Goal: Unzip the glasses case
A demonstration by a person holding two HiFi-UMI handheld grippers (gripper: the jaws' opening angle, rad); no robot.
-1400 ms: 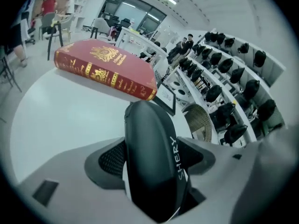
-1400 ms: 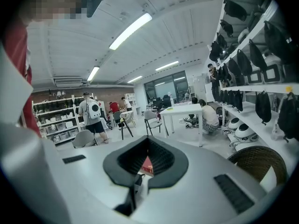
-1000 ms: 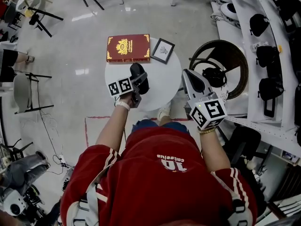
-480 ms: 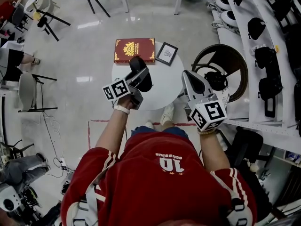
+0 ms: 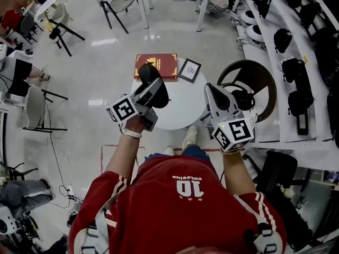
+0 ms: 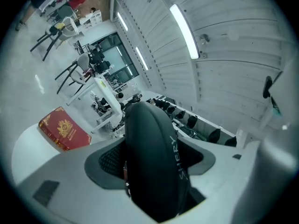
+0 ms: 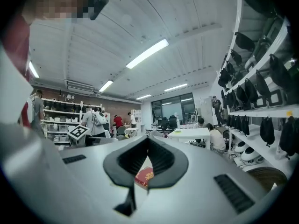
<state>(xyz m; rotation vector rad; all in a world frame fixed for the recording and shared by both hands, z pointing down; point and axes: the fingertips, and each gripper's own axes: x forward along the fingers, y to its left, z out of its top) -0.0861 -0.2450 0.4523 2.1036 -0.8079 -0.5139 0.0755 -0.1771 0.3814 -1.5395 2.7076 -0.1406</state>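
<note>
My left gripper point(image 5: 150, 90) is shut on a black oval glasses case point(image 5: 154, 81) and holds it in the air above the round white table point(image 5: 183, 109). In the left gripper view the case point(image 6: 154, 162) stands on edge between the jaws and fills the gap; its zipper does not show. My right gripper point(image 5: 212, 92) hovers at the table's right edge, apart from the case. Its jaws meet at the tips with nothing between them point(image 7: 148, 141).
A red book with gold print point(image 5: 158, 65) and a small framed picture point(image 5: 189, 70) lie at the table's far side. A round brown stand with a black headset point(image 5: 249, 83) is to the right, beside shelves of black headsets point(image 5: 296, 62). Chairs and a white desk stand further back.
My left gripper has lifted the case well up from the table and a little to the left. The right gripper has risen slightly and stays shut.
</note>
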